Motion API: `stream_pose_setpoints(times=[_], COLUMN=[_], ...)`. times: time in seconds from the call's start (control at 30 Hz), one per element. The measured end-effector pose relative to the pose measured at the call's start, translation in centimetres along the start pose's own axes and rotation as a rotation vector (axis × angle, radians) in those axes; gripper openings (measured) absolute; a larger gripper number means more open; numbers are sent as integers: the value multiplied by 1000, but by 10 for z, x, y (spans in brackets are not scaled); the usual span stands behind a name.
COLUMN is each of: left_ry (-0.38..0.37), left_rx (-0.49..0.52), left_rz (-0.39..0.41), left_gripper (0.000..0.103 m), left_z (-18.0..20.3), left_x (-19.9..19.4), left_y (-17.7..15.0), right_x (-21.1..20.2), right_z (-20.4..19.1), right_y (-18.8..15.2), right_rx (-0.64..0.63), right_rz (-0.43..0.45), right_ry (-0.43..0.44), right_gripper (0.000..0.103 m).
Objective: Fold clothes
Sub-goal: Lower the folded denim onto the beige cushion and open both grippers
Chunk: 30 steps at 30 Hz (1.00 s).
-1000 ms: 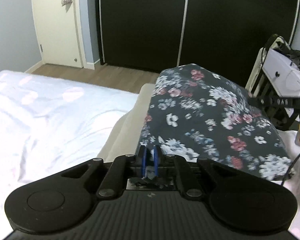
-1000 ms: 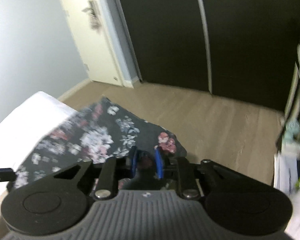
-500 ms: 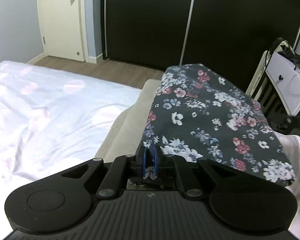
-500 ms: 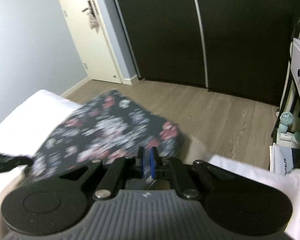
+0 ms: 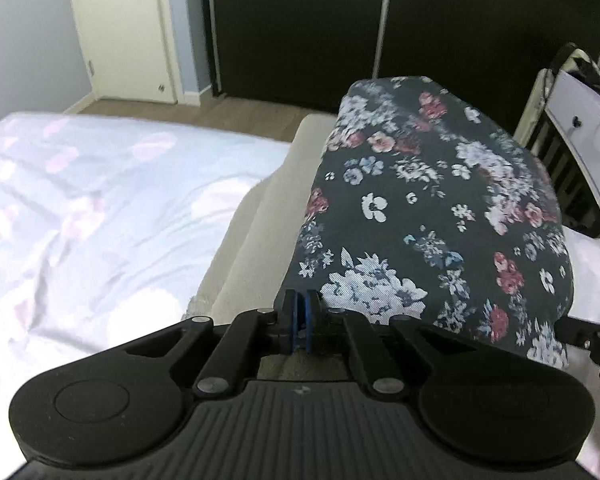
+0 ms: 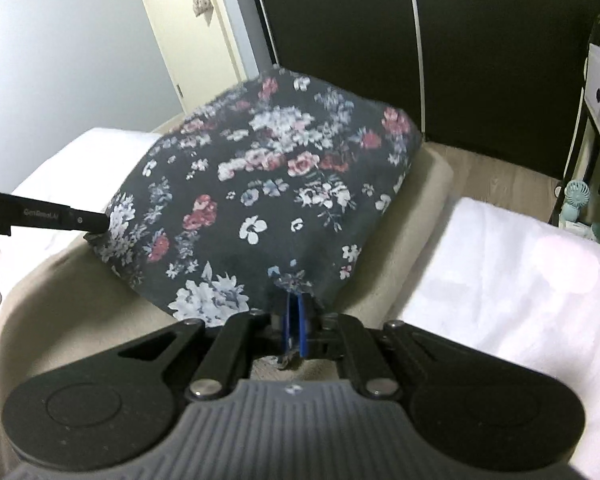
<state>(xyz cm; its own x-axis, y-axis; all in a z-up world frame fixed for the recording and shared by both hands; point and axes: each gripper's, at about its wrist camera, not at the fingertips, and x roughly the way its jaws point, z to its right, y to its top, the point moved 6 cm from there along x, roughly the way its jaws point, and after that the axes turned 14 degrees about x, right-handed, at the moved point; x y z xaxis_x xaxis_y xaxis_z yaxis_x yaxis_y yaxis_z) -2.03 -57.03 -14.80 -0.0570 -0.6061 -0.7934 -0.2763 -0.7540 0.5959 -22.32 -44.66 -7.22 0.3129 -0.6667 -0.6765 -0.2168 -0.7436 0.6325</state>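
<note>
Now that our right gripper (image 6: 294, 322) has swung in beside the left gripper (image 5: 301, 320), both clamp the cloth (image 5: 432, 216), stretched over the bed's (image 5: 100, 208) corner.

The floral garment (image 5: 428, 216) was matt woven cloth, finely ribbed. The bed sheet (image 5: 80, 216) was smooth, soft cotton-like fabric; the beige blanket (image 5: 256, 232) looked napped. The floor (image 6: 500, 168) was wood-look board, the door (image 5: 124, 28) satin-painted.

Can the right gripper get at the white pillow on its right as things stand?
Probably not yet: the right gripper is shut on the floral garment, so it is occupied. Nothing lies between it and the white pillow; once it lets go, the way looks free.
</note>
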Motion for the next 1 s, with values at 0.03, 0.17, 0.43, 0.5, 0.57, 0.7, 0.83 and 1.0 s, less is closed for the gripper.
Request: stream_pose_setpoints(times=[0.03,0.17,0.43,0.5,0.57,0.7,0.83,1.0], left_ry=[2,-4,-4,0,0,22,68,96], left_rx=[-5,-24,-1,11,14,22,50,62], left_rz=[-2,15,123,149,176,223,291,347], left_gripper=[2,2,3,3,5,21,58,67], left_z=[-1,-3,8,15,24,40,58,79], left_x=[0,-16,-90,-110,-127,-164,-199,-234], left_y=[0,3,5,7,12,15,16,9], right_x=[2,-4,-52,-66,-82,-121,-155,-197], right_z=[0,-1,-17,-21,-24,-31,-34,-40], right_y=[0,7,24,28,32,40,43,40], right_rx=[0,9,6,0,6,34,60,34], right_rz=[-3,-17,33,55,78,140,201,267], right_ry=[-4,-18,5,3,14,36,-10,-31], right_gripper=[5,7,39,42,57,77,88,95])
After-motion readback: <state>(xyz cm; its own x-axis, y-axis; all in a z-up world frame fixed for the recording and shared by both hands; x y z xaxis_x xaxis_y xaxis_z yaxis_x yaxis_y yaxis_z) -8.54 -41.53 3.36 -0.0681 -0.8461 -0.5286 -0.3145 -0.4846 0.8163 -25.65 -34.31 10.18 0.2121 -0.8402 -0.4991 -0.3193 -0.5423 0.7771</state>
